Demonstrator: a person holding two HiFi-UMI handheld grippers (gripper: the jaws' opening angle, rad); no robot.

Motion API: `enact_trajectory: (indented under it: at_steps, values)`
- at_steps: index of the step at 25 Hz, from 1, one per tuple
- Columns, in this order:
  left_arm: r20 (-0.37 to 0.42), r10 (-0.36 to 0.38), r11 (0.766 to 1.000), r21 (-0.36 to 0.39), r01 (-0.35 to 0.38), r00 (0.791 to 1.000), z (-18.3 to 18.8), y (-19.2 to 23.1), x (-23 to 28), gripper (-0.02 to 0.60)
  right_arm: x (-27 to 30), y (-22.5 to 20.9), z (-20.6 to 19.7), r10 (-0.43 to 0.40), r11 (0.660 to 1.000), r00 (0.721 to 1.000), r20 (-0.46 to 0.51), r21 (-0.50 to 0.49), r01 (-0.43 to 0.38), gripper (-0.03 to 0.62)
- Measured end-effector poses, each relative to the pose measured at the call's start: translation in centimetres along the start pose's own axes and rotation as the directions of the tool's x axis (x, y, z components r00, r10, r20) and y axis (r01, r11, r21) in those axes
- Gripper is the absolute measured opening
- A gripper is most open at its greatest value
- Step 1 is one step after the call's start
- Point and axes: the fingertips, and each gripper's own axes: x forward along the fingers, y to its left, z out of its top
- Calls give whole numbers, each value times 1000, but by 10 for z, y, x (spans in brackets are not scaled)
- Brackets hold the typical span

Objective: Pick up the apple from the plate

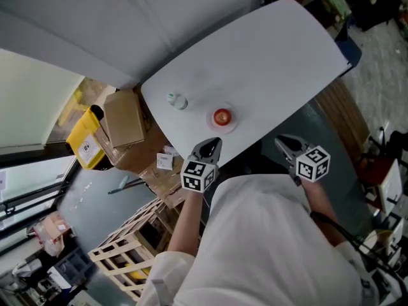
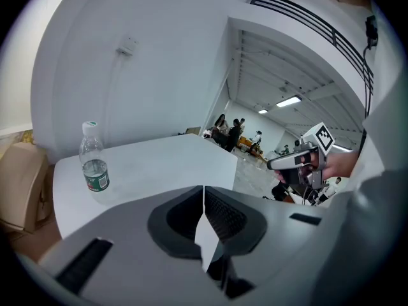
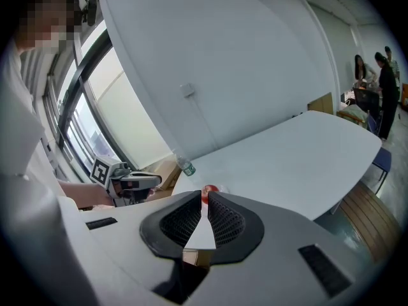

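Two grippers, both hovering off the near edge of the white table (image 1: 274, 75), neither touching anything on it. The left gripper (image 1: 212, 145) has its jaws closed tight, tips meeting with nothing between them, and its own view confirms that. The right gripper (image 1: 285, 144) looks the same: jaws together or as good as, only a sliver at the tips, nothing held. The apple (image 1: 222, 116) is red and sits on a small pale plate (image 1: 233, 125) near the table's front edge, just beyond the left gripper's tips and well apart from the right one (in the right gripper view a bit of red peeks out right above the closed tips). A clear water bottle (image 1: 177, 101) stands upright near the plate, to its left in the head view, with a white cap and a green label; the print on it is too small to read. As for writing, there's not much: each gripper carries a cube with black and white square markers (image 1: 198, 175), patterns rather than letters. Off the table's left end there's a cardboard box (image 1: 123, 118), a yellow bin (image 1: 87, 143) with a white sticker I can't read, and a slatted wooden crate (image 1: 131, 247) on the floor.
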Motion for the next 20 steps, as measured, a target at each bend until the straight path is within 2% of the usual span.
enact_trajectory:
  at_steps: [9,12,20]
  values:
    - [-2,72,997,-16,-72,997,10,8,18,7,21,-15,17,82,996,996,-29,-17,-82,52]
    - [-20,108,994,-23,-109,994,8,16,24,50,31,-21,32,111,993,993,-41,-36,-113,52]
    - [-101,150,987,-45,-155,984,-8,31,57,94,44,-44,53,149,987,986,-74,-50,-153,52]
